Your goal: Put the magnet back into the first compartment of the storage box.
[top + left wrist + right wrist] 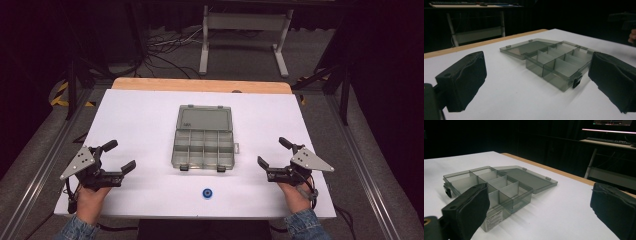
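A smoky grey plastic organiser box (204, 147) lies open at the middle of the white table (140, 120), its lid (204, 119) folded flat toward the far side and its compartments bare. The same box (559, 63) sits ahead of the left gripper, and the box (491, 185) shows close in the right gripper view. A small blue round piece (207, 193) rests near the front edge. My left gripper (121, 156) is open at the front left, my right gripper (273, 152) open at the front right. Nothing sits between either pair of jaws.
A wooden strip (200, 85) borders the table's far edge. Beyond it stand a white metal frame (245, 30) and cables on the dark floor. Metal rails run along both sides of the table.
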Demonstrator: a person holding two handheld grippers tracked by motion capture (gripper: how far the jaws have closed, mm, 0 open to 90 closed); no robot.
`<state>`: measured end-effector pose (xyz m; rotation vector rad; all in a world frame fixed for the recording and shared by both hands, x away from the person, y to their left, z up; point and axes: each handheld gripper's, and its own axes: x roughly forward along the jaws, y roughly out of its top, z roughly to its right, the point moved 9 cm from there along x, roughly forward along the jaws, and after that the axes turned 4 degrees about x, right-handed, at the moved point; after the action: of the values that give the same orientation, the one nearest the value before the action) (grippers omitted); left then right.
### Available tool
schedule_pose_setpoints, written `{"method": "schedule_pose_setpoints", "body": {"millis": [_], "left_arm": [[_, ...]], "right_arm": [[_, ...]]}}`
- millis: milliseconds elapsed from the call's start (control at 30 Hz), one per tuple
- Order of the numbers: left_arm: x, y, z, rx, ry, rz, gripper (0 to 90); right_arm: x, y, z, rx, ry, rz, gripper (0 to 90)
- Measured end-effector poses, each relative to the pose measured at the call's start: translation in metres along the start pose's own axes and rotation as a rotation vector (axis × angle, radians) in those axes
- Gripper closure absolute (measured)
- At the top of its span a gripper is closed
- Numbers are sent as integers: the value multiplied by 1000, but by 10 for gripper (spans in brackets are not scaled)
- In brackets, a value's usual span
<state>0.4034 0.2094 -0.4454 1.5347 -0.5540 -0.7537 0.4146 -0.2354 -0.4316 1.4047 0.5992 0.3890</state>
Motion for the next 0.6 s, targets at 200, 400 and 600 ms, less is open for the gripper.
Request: {"method": "schedule_pose_setpoints", "body": {"millis": [200, 400, 600], "left_arm": [[-4, 4, 0, 33, 8, 4, 24], [-4, 4, 2, 57, 6, -1, 25], [-3, 5, 2, 53, 8, 0, 24]], "right_arm": [[1, 1, -2, 5, 19, 11, 30], [1, 1, -2, 10, 22, 12, 30], [1, 1, -1, 11, 21, 9, 30]]}}
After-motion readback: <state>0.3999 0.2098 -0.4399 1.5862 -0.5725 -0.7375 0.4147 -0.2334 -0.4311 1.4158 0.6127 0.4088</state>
